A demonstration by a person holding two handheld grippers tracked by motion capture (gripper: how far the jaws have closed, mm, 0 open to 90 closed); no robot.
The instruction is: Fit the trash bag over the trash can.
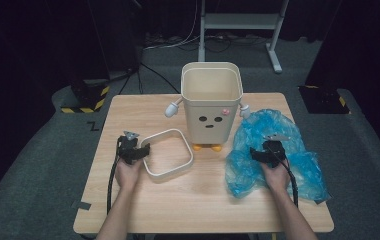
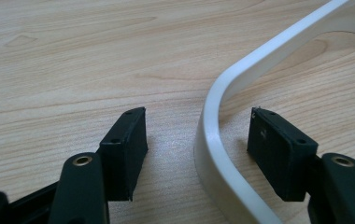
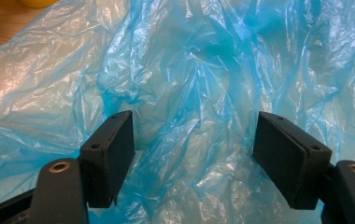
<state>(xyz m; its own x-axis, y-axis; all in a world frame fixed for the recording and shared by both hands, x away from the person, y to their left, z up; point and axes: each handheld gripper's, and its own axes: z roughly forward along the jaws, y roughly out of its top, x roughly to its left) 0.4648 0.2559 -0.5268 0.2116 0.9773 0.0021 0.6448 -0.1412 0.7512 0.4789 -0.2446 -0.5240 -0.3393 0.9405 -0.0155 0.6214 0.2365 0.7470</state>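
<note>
At the table's (image 1: 203, 200) left, the left tool (image 2: 196, 140) is spread, its pads straddling the white ring frame's (image 1: 168, 155) near-left corner without touching it. The bin (image 1: 211, 100) stands mid-table (face toward us). The right tool (image 3: 194, 149) gapes over the blue plastic bag (image 1: 278, 155) on the right.
</note>
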